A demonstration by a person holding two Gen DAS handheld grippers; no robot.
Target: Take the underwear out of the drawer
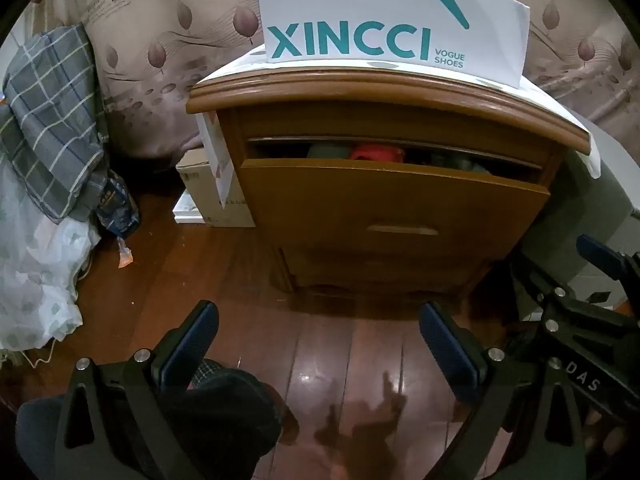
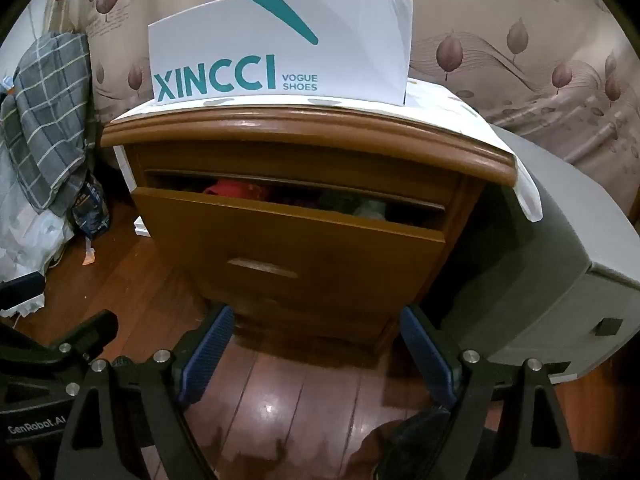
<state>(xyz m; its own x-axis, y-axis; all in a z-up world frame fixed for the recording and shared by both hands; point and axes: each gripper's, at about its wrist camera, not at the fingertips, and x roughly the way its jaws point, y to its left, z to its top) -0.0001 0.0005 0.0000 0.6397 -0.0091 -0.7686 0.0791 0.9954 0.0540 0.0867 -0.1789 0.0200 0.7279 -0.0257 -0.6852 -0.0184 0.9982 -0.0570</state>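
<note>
A brown wooden nightstand (image 1: 384, 92) (image 2: 304, 128) stands ahead of both grippers. Its top drawer (image 1: 392, 204) (image 2: 288, 236) is pulled out a little, leaving a narrow gap. Folded underwear shows in that gap: a red piece (image 1: 374, 153) (image 2: 226, 190) and greenish pieces (image 1: 328, 151) (image 2: 370, 206). My left gripper (image 1: 318, 320) is open over the wooden floor, well short of the drawer, with nothing between its fingers. My right gripper (image 2: 316, 324) is open too, low in front of the nightstand's base. The right gripper's body (image 1: 580, 320) shows at the left wrist view's right edge.
A white XINCCI shoe box (image 1: 384, 20) (image 2: 280, 48) stands on the nightstand. A grey cabinet (image 2: 560, 264) sits right of it. Left are white boxes (image 1: 212, 196), a blue packet (image 1: 118, 208) and checked bedding (image 1: 52, 120) (image 2: 48, 120). A dark-clad foot (image 1: 224, 412) is under the left gripper.
</note>
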